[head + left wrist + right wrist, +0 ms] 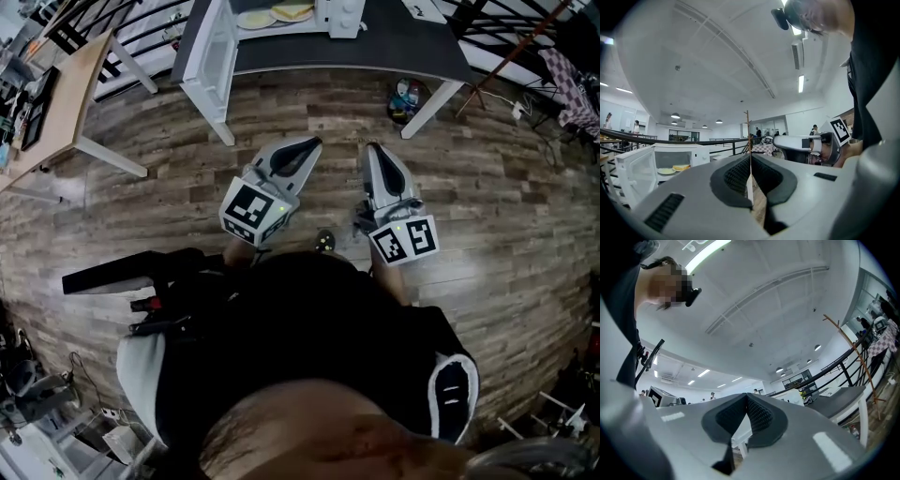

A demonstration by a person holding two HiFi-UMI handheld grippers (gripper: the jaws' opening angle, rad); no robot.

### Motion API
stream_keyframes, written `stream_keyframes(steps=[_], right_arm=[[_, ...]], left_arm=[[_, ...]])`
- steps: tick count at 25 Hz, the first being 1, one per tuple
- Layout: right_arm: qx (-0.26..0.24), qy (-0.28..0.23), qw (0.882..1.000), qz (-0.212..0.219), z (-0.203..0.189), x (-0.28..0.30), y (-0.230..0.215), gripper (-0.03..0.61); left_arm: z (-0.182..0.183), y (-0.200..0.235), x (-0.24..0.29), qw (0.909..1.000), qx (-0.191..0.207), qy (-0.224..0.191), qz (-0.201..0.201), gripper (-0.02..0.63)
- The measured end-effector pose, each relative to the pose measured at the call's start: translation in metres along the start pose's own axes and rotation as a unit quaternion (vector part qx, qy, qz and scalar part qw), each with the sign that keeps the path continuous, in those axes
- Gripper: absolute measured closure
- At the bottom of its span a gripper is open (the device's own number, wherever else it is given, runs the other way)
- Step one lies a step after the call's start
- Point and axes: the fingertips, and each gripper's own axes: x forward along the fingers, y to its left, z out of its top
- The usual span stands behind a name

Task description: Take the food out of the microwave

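Observation:
The white microwave (pixel 342 17) stands on a dark table (pixel 375 47) at the top of the head view, its door (pixel 211 56) swung open. Inside lie a plate (pixel 255 19) and a yellow slice of food (pixel 292 11). In the left gripper view the microwave (pixel 675 152) is at far left, with the plate (pixel 666 171) and food (pixel 681 167) inside it. My left gripper (pixel 309 142) and right gripper (pixel 372 147) hover over the wooden floor, well short of the table. Both are shut and empty, as their own views show for the left gripper (pixel 751 158) and right gripper (pixel 746 397).
A light wooden table (pixel 56 94) stands at the left. Bottles and a bag (pixel 405 98) sit on the floor under the dark table. A black railing (pixel 717 140) runs behind the microwave, and people stand far off. A black object (pixel 112 272) sticks out near my left side.

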Motion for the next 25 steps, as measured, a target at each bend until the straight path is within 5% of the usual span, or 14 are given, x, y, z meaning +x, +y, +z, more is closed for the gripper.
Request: stream_keyframes(steps=[14,25], right_arm=[[0.023,0.014,1.0,0.01,0.015,0.005,-0.092,0.578],[0.059,0.024,0.998,0.028,0.015,0.022,-0.112,0.578]], left_arm=[[-0.012,-0.006,0.104,0.9997,-0.008,0.024,-0.001,0.603],[0.001,0.013,0.116,0.9986,0.01,0.03,0.042,0.603]])
